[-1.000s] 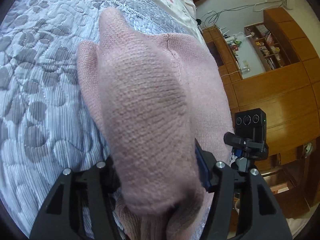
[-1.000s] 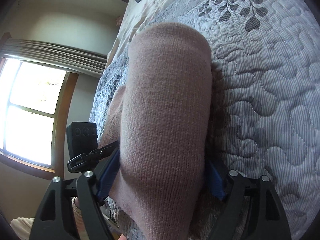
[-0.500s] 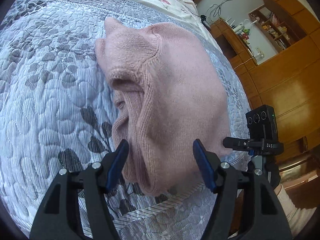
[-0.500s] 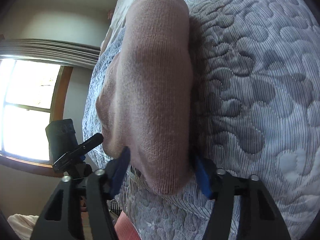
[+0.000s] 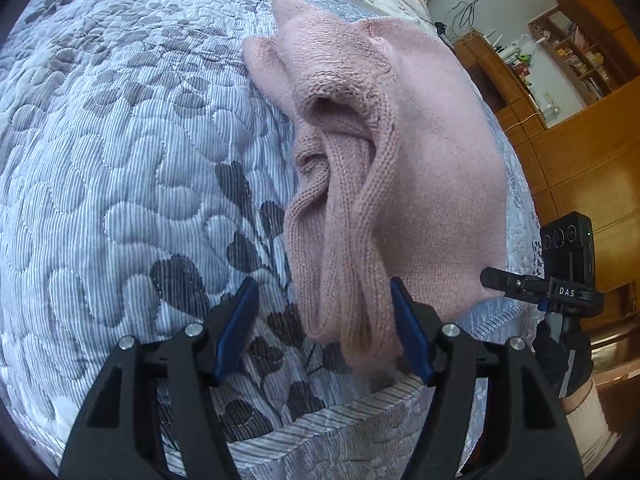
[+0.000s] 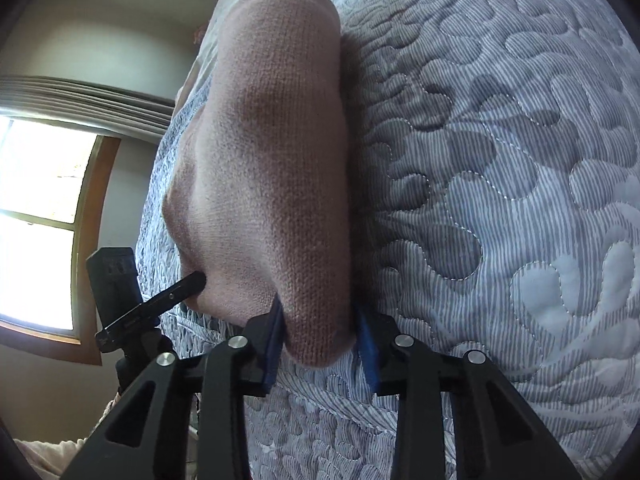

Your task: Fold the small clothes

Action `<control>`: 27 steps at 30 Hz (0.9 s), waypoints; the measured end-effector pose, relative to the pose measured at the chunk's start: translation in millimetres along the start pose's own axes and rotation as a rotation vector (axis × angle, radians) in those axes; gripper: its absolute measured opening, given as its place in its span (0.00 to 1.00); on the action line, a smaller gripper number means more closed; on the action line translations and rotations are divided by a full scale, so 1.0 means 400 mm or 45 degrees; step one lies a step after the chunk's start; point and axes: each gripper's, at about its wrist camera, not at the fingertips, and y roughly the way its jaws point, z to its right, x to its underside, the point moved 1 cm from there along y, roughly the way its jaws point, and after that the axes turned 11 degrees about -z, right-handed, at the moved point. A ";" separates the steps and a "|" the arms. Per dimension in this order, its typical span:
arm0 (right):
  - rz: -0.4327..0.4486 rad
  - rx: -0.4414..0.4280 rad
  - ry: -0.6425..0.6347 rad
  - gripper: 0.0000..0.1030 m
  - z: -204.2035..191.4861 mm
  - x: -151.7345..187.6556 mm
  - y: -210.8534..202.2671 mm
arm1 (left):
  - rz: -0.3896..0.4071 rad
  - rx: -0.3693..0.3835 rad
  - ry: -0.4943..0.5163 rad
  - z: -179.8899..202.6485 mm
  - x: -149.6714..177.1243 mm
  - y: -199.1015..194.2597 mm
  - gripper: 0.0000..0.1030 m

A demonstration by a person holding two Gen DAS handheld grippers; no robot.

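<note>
We saw a pink knitted sweater lying folded on a bed, on a grey quilted bedspread with a leaf pattern, its near end close to the bedspread's near edge.

In the left wrist view, our left claw stood wide, its blue pads well apart. The near end of the sweater — a bunch of ribbed folds — reached down between them. The right pad lay just beside the knit, perhaps touching it; the left pad was clear of it, with bedspread showing in the gap. Nothing was pinched there. The rest of the sweater ran away from the claw toward the far side of the bed, smooth on its right half and gathered into rolled ridges on its left. To the right, near the bed's edge, we could see the other gripper's black camera mount and a gloved hand beneath it. A wooden cabinet stood beyond, at the right.

In the right wrist view, our right claw was narrower, and the rounded near end of the sweater sat between its blue pads. Both pads lay against the knit — we could not tell whether they pressed it or merely touched. The sweater stretched away from that claw along the bed, with bedspread to its right and a bright window on the left.
</note>
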 end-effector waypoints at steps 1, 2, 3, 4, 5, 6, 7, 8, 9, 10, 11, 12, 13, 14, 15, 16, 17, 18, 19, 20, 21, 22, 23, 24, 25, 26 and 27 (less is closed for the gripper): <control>0.001 0.009 -0.005 0.34 -0.005 0.002 -0.004 | -0.004 -0.002 -0.009 0.001 0.003 -0.002 0.64; 0.008 0.037 -0.016 0.40 -0.020 0.000 -0.007 | -0.009 -0.011 -0.021 0.007 0.004 -0.005 0.64; 0.019 0.076 -0.030 0.47 -0.042 0.004 -0.015 | -0.011 -0.028 -0.031 0.013 0.006 -0.012 0.64; 0.030 0.129 -0.053 0.51 -0.062 0.011 -0.023 | -0.007 -0.049 -0.032 0.026 0.019 -0.021 0.63; 0.040 0.186 -0.076 0.58 -0.076 0.015 -0.029 | 0.000 -0.079 -0.025 0.039 0.028 -0.034 0.63; 0.052 0.237 -0.101 0.64 -0.093 0.025 -0.040 | 0.009 -0.108 -0.014 0.054 0.036 -0.046 0.64; 0.064 0.273 -0.122 0.66 -0.111 0.035 -0.050 | 0.014 -0.144 -0.004 0.071 0.046 -0.058 0.64; 0.075 0.307 -0.139 0.72 -0.125 0.045 -0.061 | 0.018 -0.179 0.002 0.084 0.056 -0.069 0.67; 0.089 0.346 -0.152 0.76 -0.139 0.056 -0.070 | 0.028 -0.208 0.003 0.098 0.067 -0.081 0.71; 0.102 0.393 -0.163 0.77 -0.153 0.068 -0.080 | 0.044 -0.229 0.001 0.110 0.080 -0.094 0.73; 0.112 0.439 -0.171 0.82 -0.160 0.082 -0.090 | 0.057 -0.242 -0.004 0.120 0.093 -0.106 0.77; 0.123 0.481 -0.177 0.85 -0.173 0.092 -0.095 | 0.070 -0.252 -0.011 0.130 0.105 -0.116 0.78; 0.134 0.521 -0.183 0.85 -0.182 0.105 -0.100 | 0.084 -0.262 -0.018 0.140 0.117 -0.127 0.78; 0.140 0.551 -0.188 0.86 -0.193 0.116 -0.104 | 0.094 -0.275 -0.025 0.149 0.129 -0.135 0.79; 0.143 0.576 -0.190 0.87 -0.203 0.126 -0.105 | 0.100 -0.290 -0.029 0.156 0.135 -0.140 0.80; 0.144 0.594 -0.190 0.87 -0.218 0.135 -0.102 | 0.102 -0.306 -0.031 0.165 0.144 -0.145 0.80; 0.145 0.610 -0.194 0.87 -0.221 0.144 -0.104 | 0.103 -0.327 -0.031 0.174 0.154 -0.149 0.80; 0.150 0.625 -0.200 0.87 -0.231 0.153 -0.105 | 0.104 -0.344 -0.029 0.183 0.162 -0.154 0.80; 0.155 0.641 -0.205 0.87 -0.243 0.159 -0.104 | 0.105 -0.355 -0.023 0.192 0.169 -0.159 0.80; 0.158 0.660 -0.208 0.87 -0.251 0.165 -0.106 | 0.104 -0.368 -0.019 0.202 0.176 -0.162 0.80; 0.163 0.677 -0.213 0.87 -0.255 0.172 -0.110 | 0.107 -0.377 -0.017 0.210 0.183 -0.167 0.80; 0.170 0.688 -0.217 0.87 -0.264 0.177 -0.112 | 0.112 -0.383 -0.018 0.216 0.190 -0.175 0.80; 0.176 0.697 -0.219 0.87 -0.275 0.184 -0.111 | 0.114 -0.391 -0.021 0.223 0.196 -0.181 0.80; 0.180 0.703 -0.215 0.87 -0.282 0.191 -0.114 | 0.119 -0.396 -0.023 0.227 0.199 -0.185 0.81; 0.181 0.711 -0.211 0.87 -0.290 0.195 -0.112 | 0.125 -0.398 -0.024 0.232 0.203 -0.193 0.81; 0.186 0.720 -0.209 0.88 -0.298 0.200 -0.113 | 0.131 -0.402 -0.025 0.235 0.208 -0.200 0.81; 0.193 0.731 -0.212 0.88 -0.304 0.206 -0.117 | 0.137 -0.408 -0.026 0.240 0.213 -0.206 0.81</control>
